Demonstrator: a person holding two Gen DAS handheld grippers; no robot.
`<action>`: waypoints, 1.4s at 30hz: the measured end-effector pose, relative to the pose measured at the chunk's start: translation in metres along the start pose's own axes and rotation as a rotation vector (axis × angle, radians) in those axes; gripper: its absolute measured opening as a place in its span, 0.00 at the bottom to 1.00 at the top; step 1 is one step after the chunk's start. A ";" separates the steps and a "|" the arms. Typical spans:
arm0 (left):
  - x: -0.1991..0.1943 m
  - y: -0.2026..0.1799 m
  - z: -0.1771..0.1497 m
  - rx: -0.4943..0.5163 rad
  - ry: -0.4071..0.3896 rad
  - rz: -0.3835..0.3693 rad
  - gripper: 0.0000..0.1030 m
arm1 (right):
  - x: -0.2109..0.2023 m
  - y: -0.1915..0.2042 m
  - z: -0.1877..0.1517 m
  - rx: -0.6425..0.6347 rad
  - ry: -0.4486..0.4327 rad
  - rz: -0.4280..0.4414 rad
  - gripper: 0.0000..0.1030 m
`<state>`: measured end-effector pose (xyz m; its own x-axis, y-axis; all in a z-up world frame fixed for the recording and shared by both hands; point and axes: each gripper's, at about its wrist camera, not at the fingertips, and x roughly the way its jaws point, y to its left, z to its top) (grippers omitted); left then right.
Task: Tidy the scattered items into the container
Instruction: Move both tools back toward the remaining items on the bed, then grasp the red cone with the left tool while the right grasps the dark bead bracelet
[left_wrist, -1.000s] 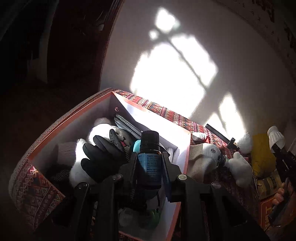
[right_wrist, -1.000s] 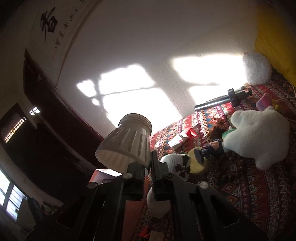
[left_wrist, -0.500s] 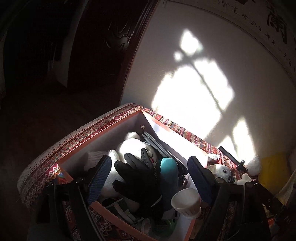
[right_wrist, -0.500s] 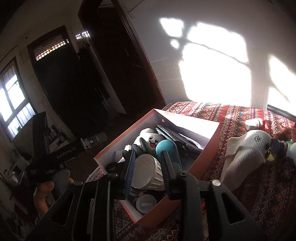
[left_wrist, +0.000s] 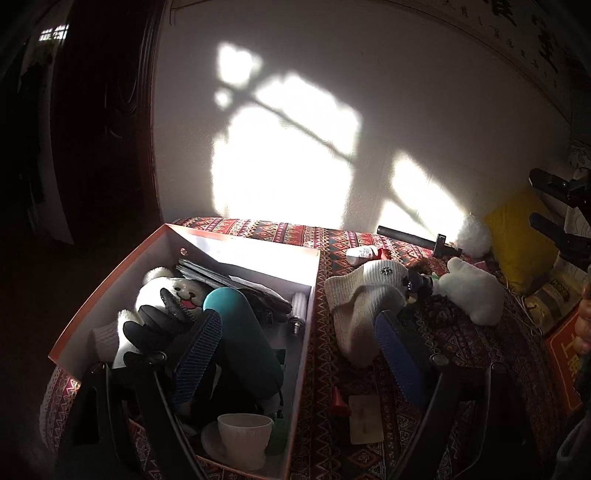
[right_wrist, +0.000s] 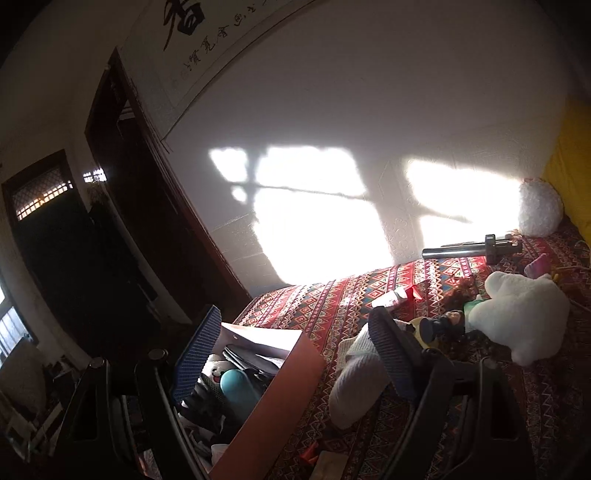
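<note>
An orange box (left_wrist: 110, 284) with white inner walls sits at the left of a patterned cloth; it also shows in the right wrist view (right_wrist: 273, 398). Inside lie a white ribbed cup (left_wrist: 243, 435), a teal cylinder (left_wrist: 243, 339), a black glove (left_wrist: 155, 328) and a white plush (left_wrist: 173, 288). My left gripper (left_wrist: 295, 350) is open and empty over the box's right wall. My right gripper (right_wrist: 291, 350) is open and empty, above the box's near corner. A white knit hat (left_wrist: 365, 295), a small white bottle (left_wrist: 362, 253) and a white plush bear (left_wrist: 472, 288) lie on the cloth.
A black rod tool (left_wrist: 417, 236) and a fluffy white ball (left_wrist: 474, 236) lie by the sunlit wall. A yellow cushion (left_wrist: 517, 240) and a red box (left_wrist: 561, 354) are at the right. A tan card (left_wrist: 365, 417) lies on the cloth. A dark doorway (right_wrist: 122, 221) is left.
My left gripper let go of the dark bottle and opened. My right gripper carried the white cup over the box, released it inside, opened and drew back to the right.
</note>
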<state>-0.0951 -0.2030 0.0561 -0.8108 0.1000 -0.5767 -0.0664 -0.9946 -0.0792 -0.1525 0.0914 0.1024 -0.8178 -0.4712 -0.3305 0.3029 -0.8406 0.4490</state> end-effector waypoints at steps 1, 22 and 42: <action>0.007 -0.016 -0.005 0.035 0.024 -0.015 0.83 | 0.001 -0.016 0.001 0.012 -0.005 -0.045 0.80; 0.158 -0.072 -0.110 0.152 0.452 0.005 0.74 | 0.145 -0.303 -0.116 0.763 0.305 -0.169 0.59; 0.084 -0.065 -0.087 0.075 0.286 -0.088 0.29 | 0.083 -0.267 -0.069 0.662 0.231 -0.034 0.18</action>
<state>-0.1084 -0.1274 -0.0579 -0.6045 0.1791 -0.7762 -0.1805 -0.9799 -0.0855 -0.2674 0.2584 -0.1025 -0.6742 -0.5539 -0.4886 -0.1432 -0.5510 0.8222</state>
